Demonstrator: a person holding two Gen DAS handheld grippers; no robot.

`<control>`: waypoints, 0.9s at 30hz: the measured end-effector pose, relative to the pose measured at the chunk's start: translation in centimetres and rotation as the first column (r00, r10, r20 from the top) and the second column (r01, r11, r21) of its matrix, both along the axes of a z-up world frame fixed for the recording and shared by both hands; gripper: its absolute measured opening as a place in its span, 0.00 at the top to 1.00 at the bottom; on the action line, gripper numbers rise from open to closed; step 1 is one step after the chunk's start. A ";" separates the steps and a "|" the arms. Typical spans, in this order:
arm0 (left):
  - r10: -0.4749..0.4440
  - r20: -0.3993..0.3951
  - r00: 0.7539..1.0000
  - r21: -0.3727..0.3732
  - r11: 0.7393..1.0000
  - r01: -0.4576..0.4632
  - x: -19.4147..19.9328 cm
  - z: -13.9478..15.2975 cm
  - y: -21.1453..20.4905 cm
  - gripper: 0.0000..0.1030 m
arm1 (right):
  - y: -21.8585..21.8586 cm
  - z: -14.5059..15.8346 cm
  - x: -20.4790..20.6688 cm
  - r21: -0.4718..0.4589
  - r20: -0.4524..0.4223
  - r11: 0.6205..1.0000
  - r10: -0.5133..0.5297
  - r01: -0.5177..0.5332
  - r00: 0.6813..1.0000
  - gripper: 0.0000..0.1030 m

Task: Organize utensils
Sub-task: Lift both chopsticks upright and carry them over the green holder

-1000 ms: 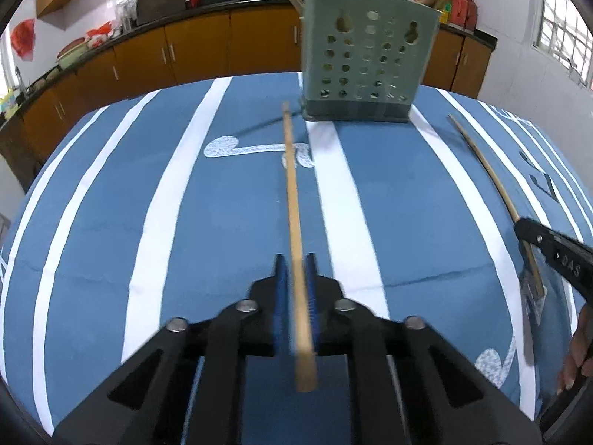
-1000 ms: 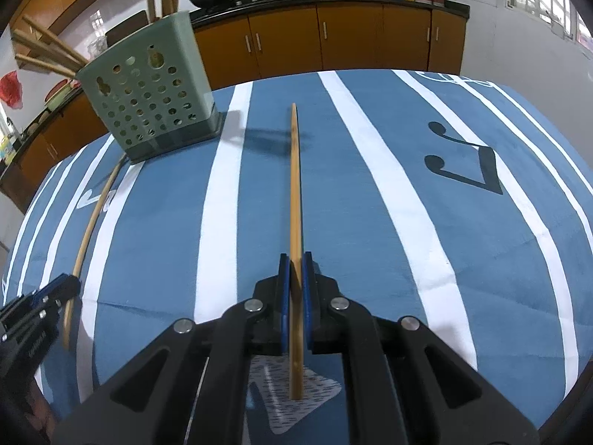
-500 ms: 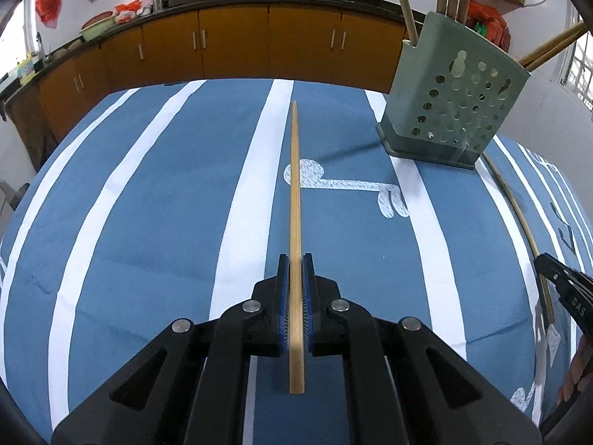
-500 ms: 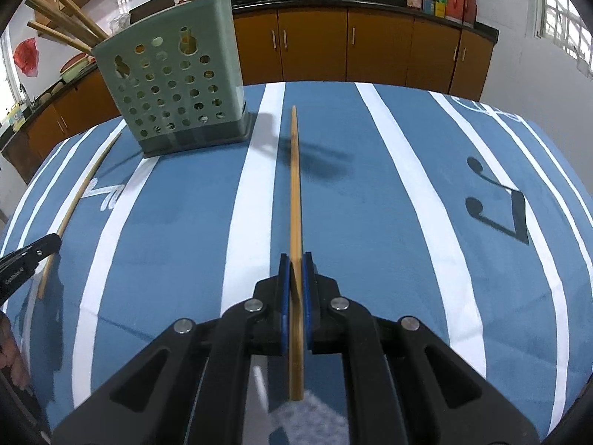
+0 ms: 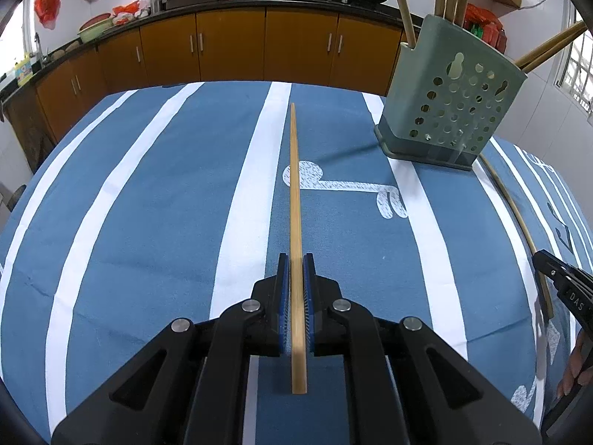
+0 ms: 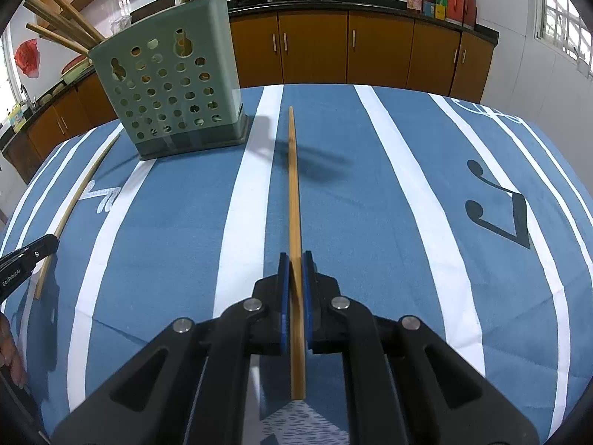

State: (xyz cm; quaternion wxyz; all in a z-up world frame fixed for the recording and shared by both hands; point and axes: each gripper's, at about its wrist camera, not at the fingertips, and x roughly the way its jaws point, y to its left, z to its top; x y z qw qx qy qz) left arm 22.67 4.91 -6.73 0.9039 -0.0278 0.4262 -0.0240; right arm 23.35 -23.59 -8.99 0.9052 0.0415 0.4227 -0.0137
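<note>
Clamped, both jaw pairs, each on one chopstick held above the table, holder (image 5: 450, 100) ahead.
Left chopstick (image 5: 295, 215) and right chopstick (image 6: 294, 200) gripped near butts; likely light, stiff, slippery, prone to pivot.

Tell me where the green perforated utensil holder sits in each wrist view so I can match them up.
Left wrist: the green utensil holder stands upper right on the striped tablecloth.
Right wrist: the holder stands upper left.
Shared landmark: the loose chopstick on the cloth beside the holder's base, right edge in the left view, left edge in the right view.
</note>
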 end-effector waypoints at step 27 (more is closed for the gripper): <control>-0.002 0.000 1.000 0.004 1.000 0.002 -0.2 0.0 0.0 0.91 | 0.1 -0.1 -0.4 0.007 0.001 1.000 0.003 -0.003 1.000 0.91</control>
